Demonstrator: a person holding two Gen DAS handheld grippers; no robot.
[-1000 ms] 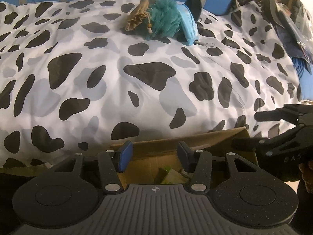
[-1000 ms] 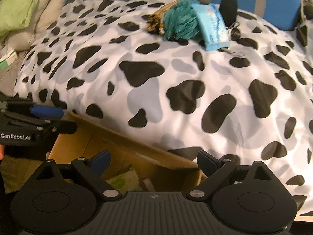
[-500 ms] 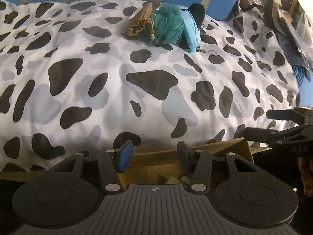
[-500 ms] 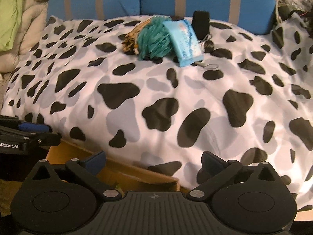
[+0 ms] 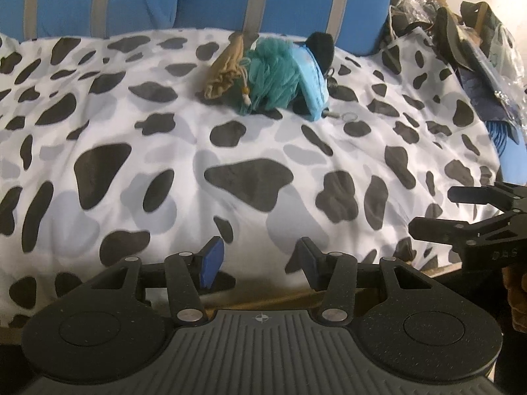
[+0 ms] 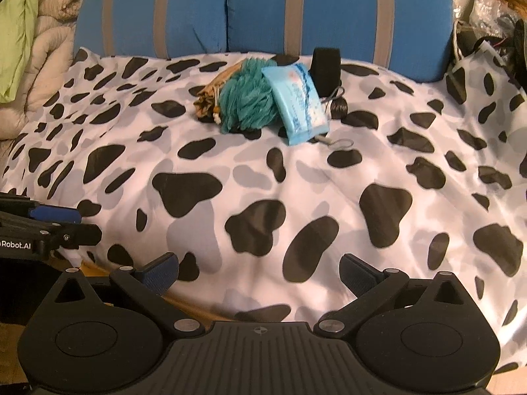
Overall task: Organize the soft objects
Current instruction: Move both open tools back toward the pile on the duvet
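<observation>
Soft items sit clustered at the far end of the cow-print blanket [image 6: 263, 197], just in front of the blue cushion [image 6: 329, 6].

Landmark: teal loofah [image 6: 247, 95], roughly round, no clear long axis.
- Tan pouch [image 6: 207, 102]: touching the loofah's left side. In the left wrist view [image 5: 224, 69] its long axis runs from near-left up toward the cushion, narrow end pointing at the cushion.
- Tissue pack [image 6: 296, 102]: leaning against the loofah's right side, tilted. Long axis runs near-to-far, near end angled right, printed face up.
- Black roll [image 6: 326, 69]: behind the pack, upright, against the cushion.
- Small dark bundle [image 6: 339, 108] and a wire ring [image 6: 342, 144]: just right of the pack's near end.

Left gripper [image 5: 260, 260]: fingers moderately apart, nothing between them, over the blanket's near edge, well apart from the loofah.
Right gripper [image 6: 260, 270]: spread wide, nothing held, also at the near edge.

Cardboard edge [image 5: 263, 299] shows below the blanket under both grippers.
</observation>
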